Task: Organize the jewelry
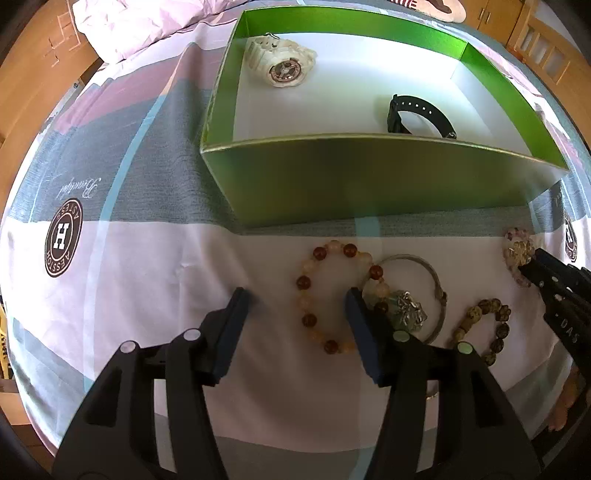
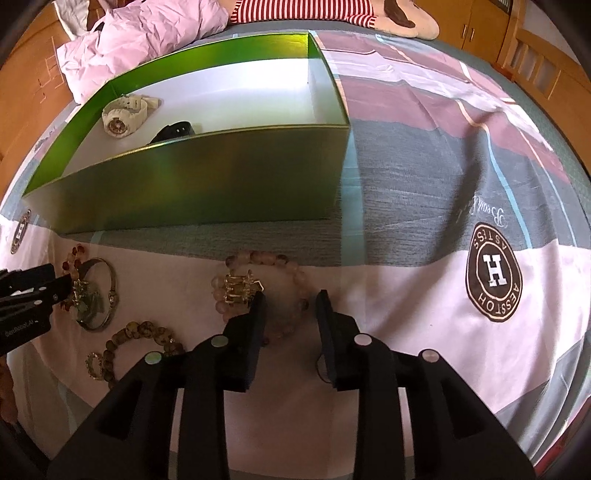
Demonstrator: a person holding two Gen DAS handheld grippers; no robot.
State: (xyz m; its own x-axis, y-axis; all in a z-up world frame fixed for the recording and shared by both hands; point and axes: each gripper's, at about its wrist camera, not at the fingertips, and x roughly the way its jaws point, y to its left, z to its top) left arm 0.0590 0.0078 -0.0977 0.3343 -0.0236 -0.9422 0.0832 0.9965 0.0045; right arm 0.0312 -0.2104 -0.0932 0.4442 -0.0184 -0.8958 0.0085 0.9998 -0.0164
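Note:
A green box (image 1: 369, 177) with a white floor stands on the bed and holds a cream watch (image 1: 281, 62) and a black watch (image 1: 417, 116). In front of it lie an amber bead bracelet (image 1: 332, 295), a silver bangle with a green charm (image 1: 424, 295), a dark olive bead bracelet (image 1: 487, 325) and a pink bead bracelet (image 2: 266, 288) with a gold charm. My left gripper (image 1: 295, 299) is open over the amber bracelet. My right gripper (image 2: 291, 299) is open around the pink bracelet's near side.
The bed cover (image 2: 443, 184) is striped pink, grey and white with round logos. A crumpled pink quilt (image 2: 147, 40) and a plush toy (image 2: 369, 14) lie behind the box. Wooden furniture (image 2: 535, 55) stands beyond the bed.

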